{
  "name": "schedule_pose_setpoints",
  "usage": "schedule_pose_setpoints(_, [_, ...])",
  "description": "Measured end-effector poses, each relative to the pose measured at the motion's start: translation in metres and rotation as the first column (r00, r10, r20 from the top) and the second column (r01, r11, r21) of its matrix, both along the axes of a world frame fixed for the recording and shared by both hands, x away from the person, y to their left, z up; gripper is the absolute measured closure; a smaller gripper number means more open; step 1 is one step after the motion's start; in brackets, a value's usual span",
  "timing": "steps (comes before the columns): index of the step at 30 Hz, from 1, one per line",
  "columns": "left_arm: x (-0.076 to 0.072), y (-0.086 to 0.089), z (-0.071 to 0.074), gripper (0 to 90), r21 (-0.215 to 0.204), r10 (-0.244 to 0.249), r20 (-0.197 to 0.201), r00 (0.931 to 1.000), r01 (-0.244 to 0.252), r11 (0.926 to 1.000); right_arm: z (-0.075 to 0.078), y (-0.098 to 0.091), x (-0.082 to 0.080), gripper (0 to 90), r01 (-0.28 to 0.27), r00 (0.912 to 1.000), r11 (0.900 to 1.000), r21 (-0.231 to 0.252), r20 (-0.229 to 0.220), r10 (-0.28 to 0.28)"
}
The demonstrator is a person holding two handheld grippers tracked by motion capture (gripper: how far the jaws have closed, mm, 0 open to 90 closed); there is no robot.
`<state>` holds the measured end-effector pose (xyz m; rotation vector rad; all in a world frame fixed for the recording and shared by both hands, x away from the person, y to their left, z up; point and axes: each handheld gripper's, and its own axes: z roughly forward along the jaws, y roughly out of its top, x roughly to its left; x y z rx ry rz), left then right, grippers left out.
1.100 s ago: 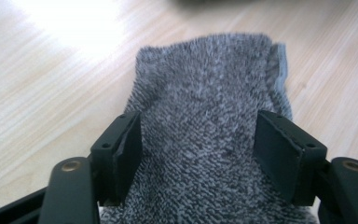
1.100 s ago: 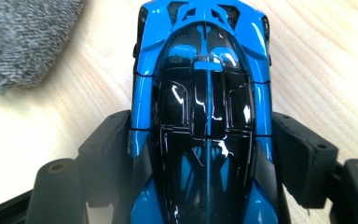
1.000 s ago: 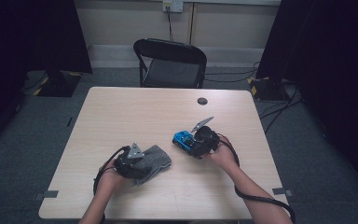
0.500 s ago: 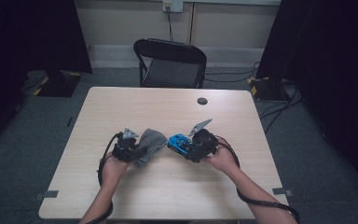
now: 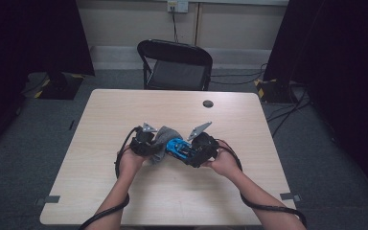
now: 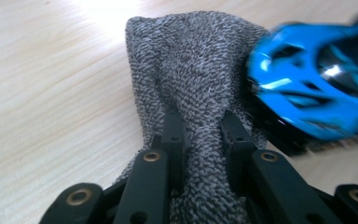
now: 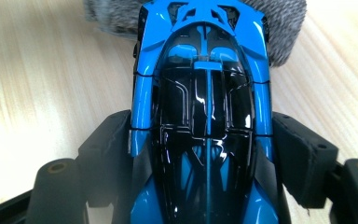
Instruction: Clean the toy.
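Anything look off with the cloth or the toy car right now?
Nothing looks damaged or spilled. The grey cloth is bunched between the left gripper jaws, and the blue toy car sits straight in the right gripper, its nose against the cloth.

I stand at a pale wooden tabletop (image 5: pixel 124 201) with rounded corners, a small dark round disc (image 5: pixel 208 103) near its far edge. Beyond it a black folding chair (image 5: pixel 175 64) faces me. Grey carpet (image 5: pixel 33 143) covers the floor, with bits of tape by the tabletop's near corners. The far wall (image 5: pixel 124 24) is beige, with a socket (image 5: pixel 178 5) and a cable hanging from it. Black curtains (image 5: pixel 28 38) hang on both sides.
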<state>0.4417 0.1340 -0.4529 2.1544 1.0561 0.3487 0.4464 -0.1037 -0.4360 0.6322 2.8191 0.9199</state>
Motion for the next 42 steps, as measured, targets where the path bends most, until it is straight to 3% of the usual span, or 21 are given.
schedule_pose_setpoints(7, [-0.012,0.001,0.007,76.0,0.026,-0.097,0.038,0.9946,0.096,0.9951,-0.007,-0.004,0.009,26.4,0.034,0.9993,0.9993,-0.012,-0.013,-0.034])
schedule_pose_setpoints(22, [-0.038,0.010,0.007,75.9,-0.008,-0.190,0.019,0.9816,0.190,0.9817,-0.005,-0.011,0.024,26.4,0.108,0.9940,0.9941,-0.010,-0.014,-0.108])
schedule_pose_setpoints(25, [-0.040,0.019,0.007,75.7,-0.002,-0.170,0.014,0.9854,0.170,0.9855,-0.004,-0.015,0.027,26.4,0.126,0.9919,0.9921,0.001,-0.017,-0.126])
schedule_pose_setpoints(28, [-0.034,0.034,0.007,75.0,0.022,-0.084,0.043,0.9955,0.083,0.9963,0.001,-0.019,0.026,26.4,0.128,0.9917,0.9915,0.025,-0.017,-0.128])
schedule_pose_setpoints(34, [-0.014,0.046,0.008,74.8,0.029,0.015,0.082,0.9965,-0.018,0.9994,0.007,-0.014,0.015,26.4,0.078,0.9969,0.9962,0.037,-0.005,-0.078])
schedule_pose_setpoints(38, [-0.004,0.038,0.013,74.8,0.017,0.009,0.090,0.9959,-0.011,0.9998,0.008,-0.007,0.007,26.4,0.045,0.9990,0.9986,0.029,-0.002,-0.045])
schedule_pose_setpoints(42, [0.000,0.024,0.017,74.8,0.034,-0.043,0.100,0.9940,0.040,0.9986,0.006,-0.002,0.004,26.4,0.030,0.9996,0.9992,0.028,-0.003,-0.030])
